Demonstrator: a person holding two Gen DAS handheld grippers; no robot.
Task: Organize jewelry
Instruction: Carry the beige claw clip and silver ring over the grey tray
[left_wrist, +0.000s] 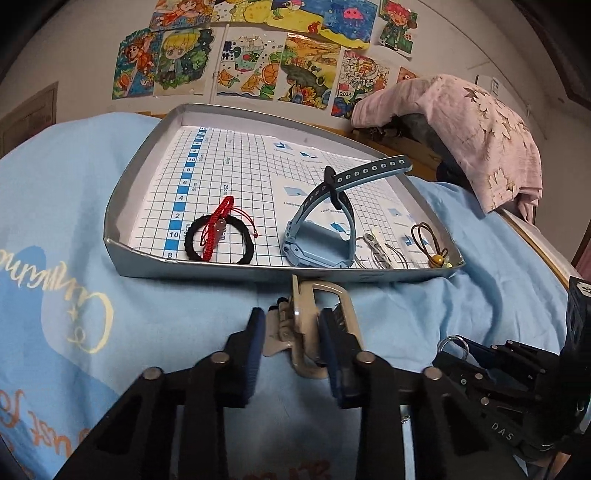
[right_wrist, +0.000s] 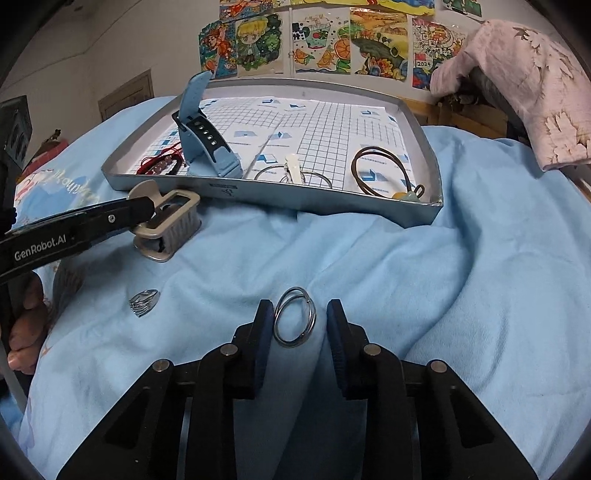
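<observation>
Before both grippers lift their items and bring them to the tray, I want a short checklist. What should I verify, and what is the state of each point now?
1. Left gripper has the grey hair clip between its fingers: ok.
2. Left pads pressing the clip firmly: cannot tell; the left pad seems apart from it.
3. Right gripper is around the metal ring: ok.
4. Right pads touching the ring: not ok; a gap shows on the right side.
5. Free space in the tray between the key rings and the brown cord: ok.
6. Small silver ring on the blue sheet awaits pickup: not ok.
</observation>
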